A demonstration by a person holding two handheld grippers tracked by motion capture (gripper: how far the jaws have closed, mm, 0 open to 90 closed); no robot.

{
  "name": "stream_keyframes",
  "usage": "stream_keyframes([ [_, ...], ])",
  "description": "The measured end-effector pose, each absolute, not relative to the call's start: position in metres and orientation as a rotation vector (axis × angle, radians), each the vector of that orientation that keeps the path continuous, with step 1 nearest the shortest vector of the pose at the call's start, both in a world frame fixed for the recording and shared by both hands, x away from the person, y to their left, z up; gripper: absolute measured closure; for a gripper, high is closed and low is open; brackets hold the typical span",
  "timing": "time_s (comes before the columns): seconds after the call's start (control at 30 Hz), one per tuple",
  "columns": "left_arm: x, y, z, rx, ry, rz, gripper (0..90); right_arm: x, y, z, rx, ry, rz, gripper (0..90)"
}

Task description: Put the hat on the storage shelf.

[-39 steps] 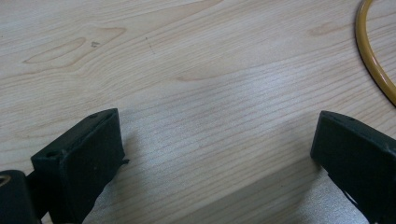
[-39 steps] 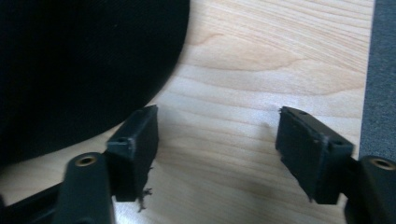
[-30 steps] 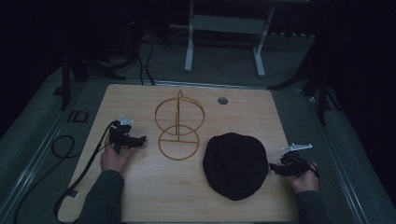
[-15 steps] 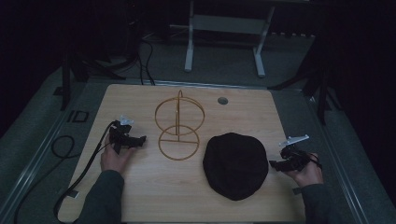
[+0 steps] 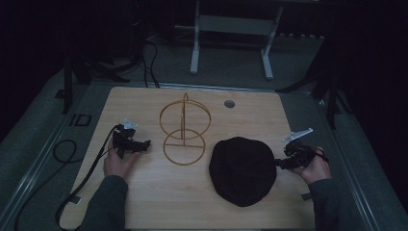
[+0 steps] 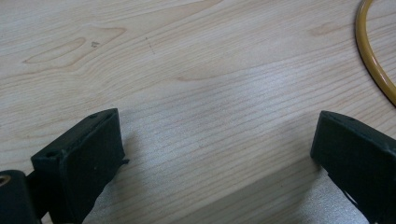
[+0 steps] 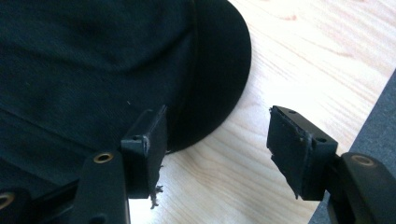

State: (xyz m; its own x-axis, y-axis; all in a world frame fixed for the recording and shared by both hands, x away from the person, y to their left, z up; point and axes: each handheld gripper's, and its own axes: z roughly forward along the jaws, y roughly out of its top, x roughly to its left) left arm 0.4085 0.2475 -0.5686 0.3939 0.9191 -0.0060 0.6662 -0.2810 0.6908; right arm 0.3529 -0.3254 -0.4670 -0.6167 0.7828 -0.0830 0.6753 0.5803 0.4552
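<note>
A black cap point(image 5: 243, 171) lies flat on the wooden table point(image 5: 144, 202), at the front right. My right gripper point(image 5: 280, 163) hovers just off its right edge, jaws open and pointing at it. In the right gripper view, the cap's brim point(image 7: 215, 60) lies below and beyond the open right gripper point(image 7: 217, 140), and no pad presses on it. My left gripper point(image 5: 140, 144) rests on the table at the left, open, pointing toward a gold wire stand point(image 5: 185, 130). In the left gripper view, bare wood shows between the left gripper's point(image 6: 215, 154) jaws, with the stand's base ring point(image 6: 373, 60) at the right edge.
A small round grommet point(image 5: 229, 103) sits near the table's far edge. The left gripper's cable point(image 5: 86, 178) trails off the front left. The table's right edge point(image 7: 378, 107) meets grey floor close beside the right gripper. A white frame point(image 5: 231, 24) stands behind the table.
My right hand has lifted its gripper and drawn it slightly away from the cap's right edge. The left hand, cap and wire stand have stayed put.
</note>
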Motion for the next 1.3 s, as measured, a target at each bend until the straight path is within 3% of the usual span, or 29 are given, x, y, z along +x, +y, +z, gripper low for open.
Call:
stream_keyframes([
  [0.57, 0.409, 0.247, -0.569, 2.043, 1.351, 0.535, 2.0, 0.379, -0.296, -0.449, 1.134, 2.587, 0.552, 38.1],
  [1.3, 0.409, 0.248, -0.569, 2.043, 1.350, 0.534, 2.0, 0.415, -0.248, -0.471, 1.055, 2.719, 0.326, 40.7],
])
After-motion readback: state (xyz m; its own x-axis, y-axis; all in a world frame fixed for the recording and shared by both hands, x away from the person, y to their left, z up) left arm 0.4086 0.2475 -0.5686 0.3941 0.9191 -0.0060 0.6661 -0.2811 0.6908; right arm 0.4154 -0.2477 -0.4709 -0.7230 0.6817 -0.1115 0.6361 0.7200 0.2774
